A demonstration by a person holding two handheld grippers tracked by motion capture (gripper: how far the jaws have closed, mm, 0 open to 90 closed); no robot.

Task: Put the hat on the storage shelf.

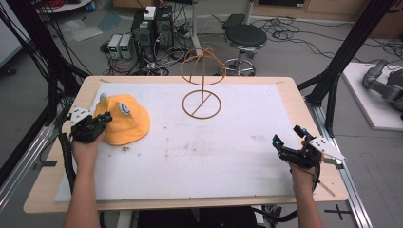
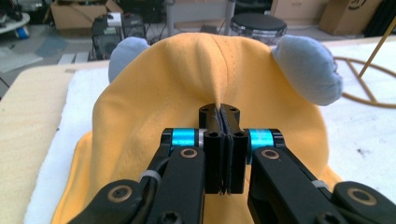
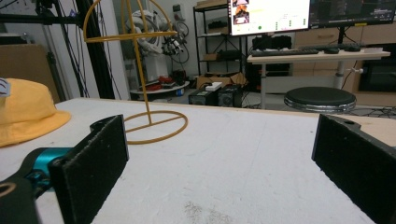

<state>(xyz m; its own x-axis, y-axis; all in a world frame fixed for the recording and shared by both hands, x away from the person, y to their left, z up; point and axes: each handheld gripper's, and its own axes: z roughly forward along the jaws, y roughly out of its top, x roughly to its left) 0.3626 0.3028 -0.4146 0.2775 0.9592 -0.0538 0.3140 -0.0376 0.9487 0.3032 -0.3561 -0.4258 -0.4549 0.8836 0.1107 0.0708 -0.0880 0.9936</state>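
Soft, light yellow bucket hat (image 1: 124, 119) with grey ears, lying on counter (image 1: 228, 142) left of wire hat stand (image 1: 202, 83). Left tool (image 2: 223, 116) pinching a crown fold; floppy, likely to sag. Right tool (image 1: 286, 148) wide, empty.

Right gripper (image 3: 219, 163): two black jaws stood wide apart, nothing between them, low over the white table cover (image 3: 243, 154). Yellow hat (image 3: 28, 114): lay at the far left, brim flat on the cover. Wire hat stand (image 3: 140, 79): yellow, upright, ring base on the cover, beyond the left-hand jaw. Background: round black stool (image 3: 320, 99), desk with monitors (image 3: 270, 16), small boxes on the floor.
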